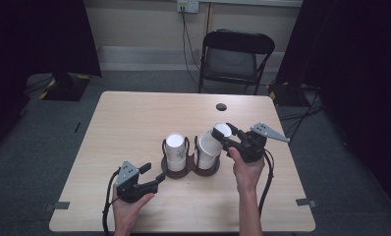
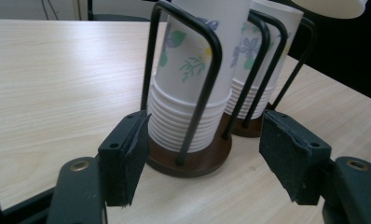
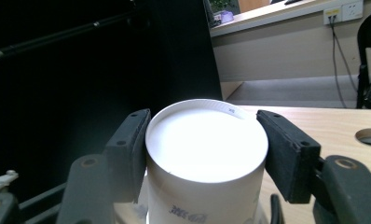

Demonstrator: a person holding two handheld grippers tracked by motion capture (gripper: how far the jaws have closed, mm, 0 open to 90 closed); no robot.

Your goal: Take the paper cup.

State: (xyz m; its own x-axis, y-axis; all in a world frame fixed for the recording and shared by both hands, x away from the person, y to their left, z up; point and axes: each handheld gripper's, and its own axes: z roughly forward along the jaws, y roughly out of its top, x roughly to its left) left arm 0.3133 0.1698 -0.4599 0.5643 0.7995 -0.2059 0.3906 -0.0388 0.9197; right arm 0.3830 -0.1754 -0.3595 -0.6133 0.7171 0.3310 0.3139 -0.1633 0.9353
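Lifting the top paper cup (image 1: 222,132) straight up off the right stack with the right gripper (image 1: 229,139) squeezing it, left gripper (image 1: 153,177) waiting open beside the cup holder (image 1: 191,171).

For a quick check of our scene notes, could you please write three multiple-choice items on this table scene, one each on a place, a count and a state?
1. Where does the cup holder stand?
A. near the middle of the table
B. on the chair
C. on the floor

2. How many stacks of paper cups does the holder carry?
A. one
B. two
C. four

3. What is the right claw doing?
A. hanging open above the bare table
B. gripping the holder's base
C. clamped on an upside-down paper cup

Answers:
1 A, the high view shows the holder on the tabletop between both hands.
2 B, a left stack and a right stack each sit inside their own wire loops.
3 C, the right gripper view shows both pads pressed against the cup's sides.
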